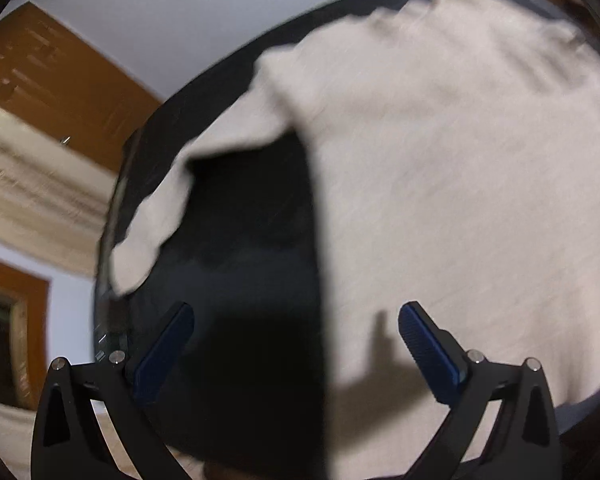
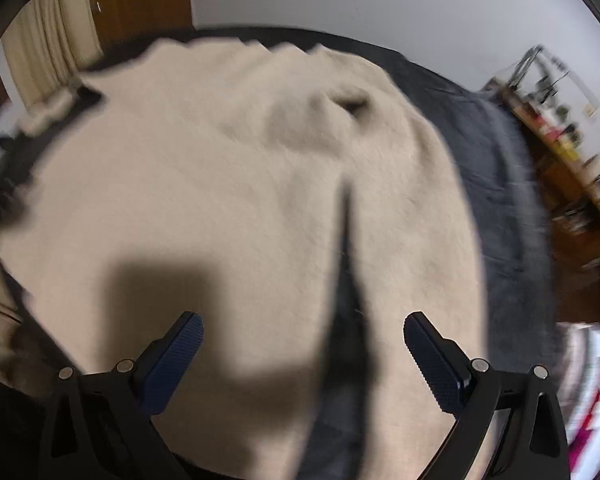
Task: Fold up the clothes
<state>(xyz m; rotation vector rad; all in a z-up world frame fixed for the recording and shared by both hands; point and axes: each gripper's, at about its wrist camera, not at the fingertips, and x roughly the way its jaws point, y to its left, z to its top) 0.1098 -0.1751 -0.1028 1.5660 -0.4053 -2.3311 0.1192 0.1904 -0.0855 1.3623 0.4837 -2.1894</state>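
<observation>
- Our left gripper (image 1: pixel 296 344) hangs over the near left part of the dark bed (image 1: pixel 240 240), fingers spread wide with nothing between them; we judge they stand apart so we can choose the next hold on the cloth.
- The cream sweater (image 1: pixel 440 180) lies flat on the bed, spread out, which we read as the layout for folding.
- In the left wrist view its sleeve (image 1: pixel 160 216) trails off toward the bed's left edge, angling down and outward from the shoulder, apart from the straight side of the body.
- The sweater's long axis runs from the near edge of the bed to the far edge; the blur hides which end is the neck.
- Our right gripper (image 2: pixel 303 356) also stands wide apart and empty, hovering above the sweater's near right part.
- There, a dark narrow gap (image 2: pixel 346 300) splits the cloth lengthwise; we take it for the space between body and right sleeve (image 2: pixel 432 240).
</observation>
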